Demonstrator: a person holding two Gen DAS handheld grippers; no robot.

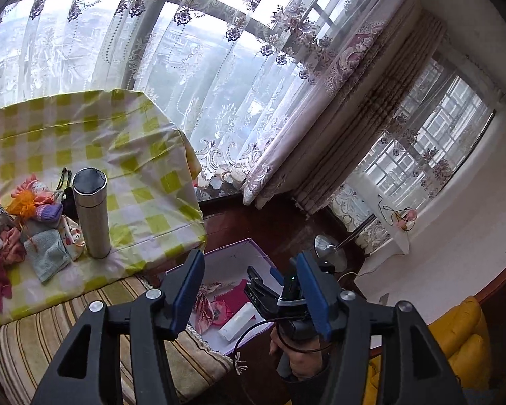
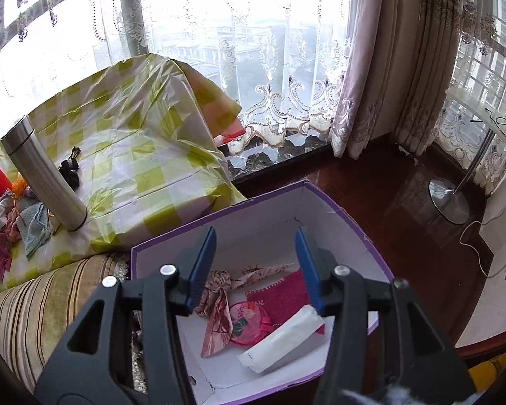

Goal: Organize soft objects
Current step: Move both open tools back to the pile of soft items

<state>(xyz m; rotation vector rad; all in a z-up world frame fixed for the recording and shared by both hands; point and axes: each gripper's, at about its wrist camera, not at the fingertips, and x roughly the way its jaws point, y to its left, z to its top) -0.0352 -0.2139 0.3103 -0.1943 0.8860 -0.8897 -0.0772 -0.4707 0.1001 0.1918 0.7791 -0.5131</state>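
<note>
In the left wrist view, our left gripper (image 1: 251,290) hangs with its jaws apart and empty, above the purple box (image 1: 253,246), and the pile of soft cloths (image 1: 33,222) lies on the checked table (image 1: 145,175) just beside the steel flask (image 1: 91,216). In the right wrist view, our right gripper (image 2: 254,266) is also open and holds nothing, directly over the purple box (image 2: 219,216); inside the box we see a pink towel (image 2: 283,292), a patterned scarf (image 2: 219,307) and a white roll (image 2: 283,341).

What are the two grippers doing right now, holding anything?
Left gripper: open, holding nothing.
Right gripper: open above the box, holding nothing.
</note>
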